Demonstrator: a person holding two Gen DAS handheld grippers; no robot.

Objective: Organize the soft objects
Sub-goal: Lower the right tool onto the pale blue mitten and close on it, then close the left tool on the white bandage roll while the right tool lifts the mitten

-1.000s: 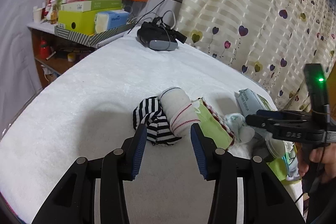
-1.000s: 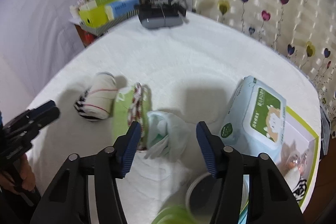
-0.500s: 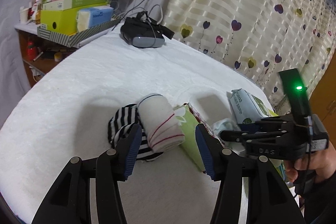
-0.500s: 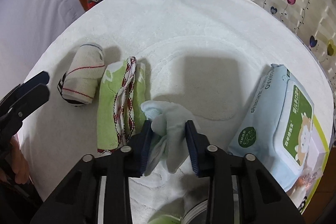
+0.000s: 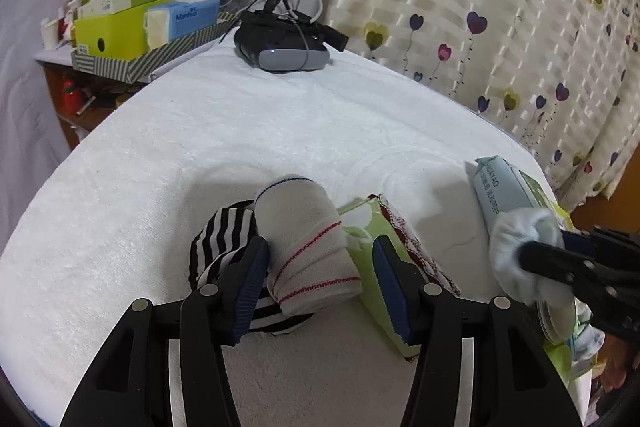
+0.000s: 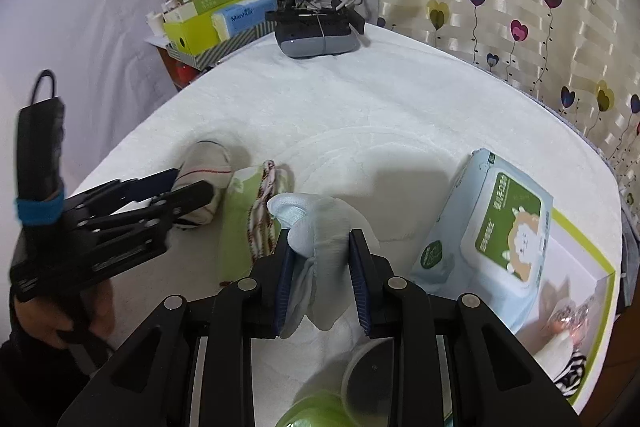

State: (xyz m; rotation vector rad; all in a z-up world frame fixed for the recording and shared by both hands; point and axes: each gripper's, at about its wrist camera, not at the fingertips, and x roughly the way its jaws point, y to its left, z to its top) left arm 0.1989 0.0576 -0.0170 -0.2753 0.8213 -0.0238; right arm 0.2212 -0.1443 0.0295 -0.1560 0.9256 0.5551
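- Progress: partial. Right claw (image 6: 320, 281), just closed, grips pale blue cloth (image 6: 324, 227) above the bed's (image 5: 200, 131) near right corner.
- Left claw (image 5: 316, 283) gapes around cream sock roll (image 5: 308, 247), ungripped; green towel (image 5: 360, 239) unsorted alongside.

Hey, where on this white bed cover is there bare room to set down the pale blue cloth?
The widest bare patch of the white cover runs from the headset down to the rolled sock and green towel. A smaller gap lies between that towel and the wipes pack. The near right corner is crowded with the lidded container.
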